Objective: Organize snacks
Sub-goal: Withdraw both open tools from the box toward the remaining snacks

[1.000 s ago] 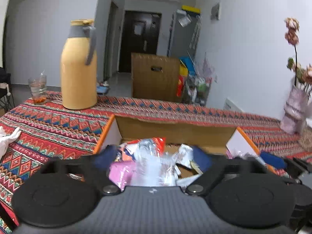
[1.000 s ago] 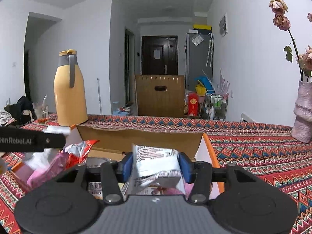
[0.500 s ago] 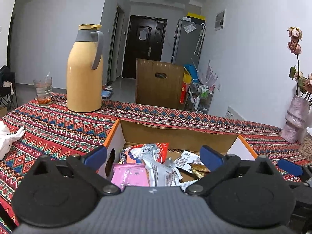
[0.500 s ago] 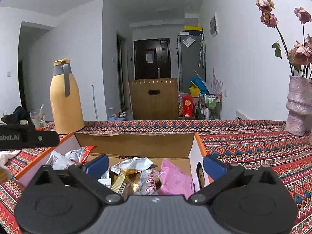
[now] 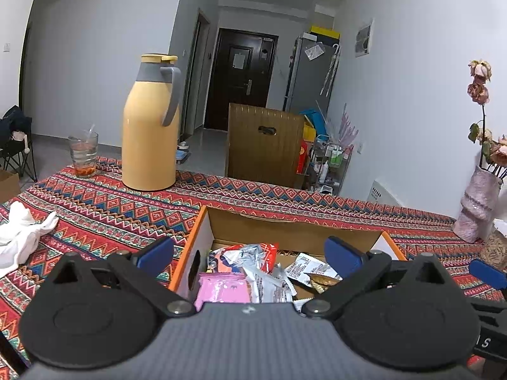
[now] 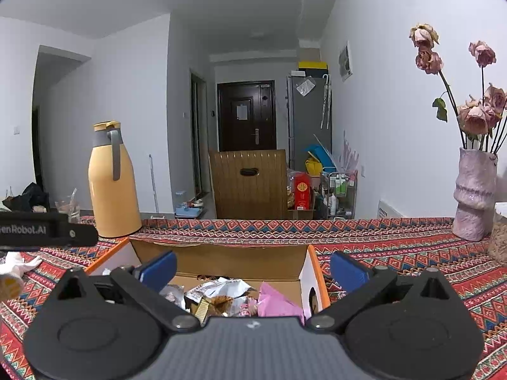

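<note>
Left matte-black two-finger gripper [image 5: 248,253]: ribbed grey housing, two round black discs, silver pivot screws, blue rectangular finger pads [image 5: 157,252]. Right matte-black two-finger gripper [image 6: 253,267]: identical build, blue pads [image 6: 158,267], small white logo mid-housing.

Likely home, fridge [image 6: 309,120], thermos [image 5: 150,126], vase [image 6: 473,193]

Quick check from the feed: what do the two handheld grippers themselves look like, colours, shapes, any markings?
Both match: the left gripper and right gripper have ribbed grey bodies, black linkage arms with silver pivot screws, round black discs and blue finger pads. White "GenRobot.AI" lettering marks the left one's side.
</note>
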`<state>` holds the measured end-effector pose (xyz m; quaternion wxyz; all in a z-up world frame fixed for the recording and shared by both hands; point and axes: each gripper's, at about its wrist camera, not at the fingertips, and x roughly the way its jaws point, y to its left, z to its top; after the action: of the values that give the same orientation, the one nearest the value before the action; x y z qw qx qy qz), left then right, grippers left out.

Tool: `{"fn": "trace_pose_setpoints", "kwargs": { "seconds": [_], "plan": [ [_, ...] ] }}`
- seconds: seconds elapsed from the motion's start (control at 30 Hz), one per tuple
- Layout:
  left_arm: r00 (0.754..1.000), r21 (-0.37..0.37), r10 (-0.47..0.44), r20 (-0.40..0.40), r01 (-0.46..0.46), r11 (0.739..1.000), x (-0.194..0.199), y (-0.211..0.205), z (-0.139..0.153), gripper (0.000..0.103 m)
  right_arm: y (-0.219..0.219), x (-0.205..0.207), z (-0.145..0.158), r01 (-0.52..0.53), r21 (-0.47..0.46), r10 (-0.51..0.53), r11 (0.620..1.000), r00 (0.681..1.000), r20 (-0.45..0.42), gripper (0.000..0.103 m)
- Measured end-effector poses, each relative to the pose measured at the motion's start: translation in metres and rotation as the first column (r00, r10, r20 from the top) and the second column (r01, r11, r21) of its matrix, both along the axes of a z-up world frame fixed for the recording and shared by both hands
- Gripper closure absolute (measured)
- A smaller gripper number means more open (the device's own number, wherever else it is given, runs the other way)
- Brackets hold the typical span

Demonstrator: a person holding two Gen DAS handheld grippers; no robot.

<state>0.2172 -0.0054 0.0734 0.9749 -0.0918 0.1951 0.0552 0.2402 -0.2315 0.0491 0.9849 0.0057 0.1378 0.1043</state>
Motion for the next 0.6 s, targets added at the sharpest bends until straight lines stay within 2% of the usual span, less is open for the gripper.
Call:
{"fn": "trace_pose_setpoints", "kwargs": {
  "seconds": [0.23,0.6],
  "plan": [
    [1.000,0.013,-0.017,-0.008,0.018,1.000,-0.028,0.012,-0.005,0.000,0.003,-0.025,-0.005,-0.001,-0.014,0.000,1.000,0.999,-0.036,0.000],
    [0.994,0.038,-0.042,-0.105,0.046,0.998,-0.067,0.026,-0.042,0.000,0.010,-0.068,-0.041,-0.011,-0.037,0.005,0.999,0.988,-0.157,0.000]
  ]
}}
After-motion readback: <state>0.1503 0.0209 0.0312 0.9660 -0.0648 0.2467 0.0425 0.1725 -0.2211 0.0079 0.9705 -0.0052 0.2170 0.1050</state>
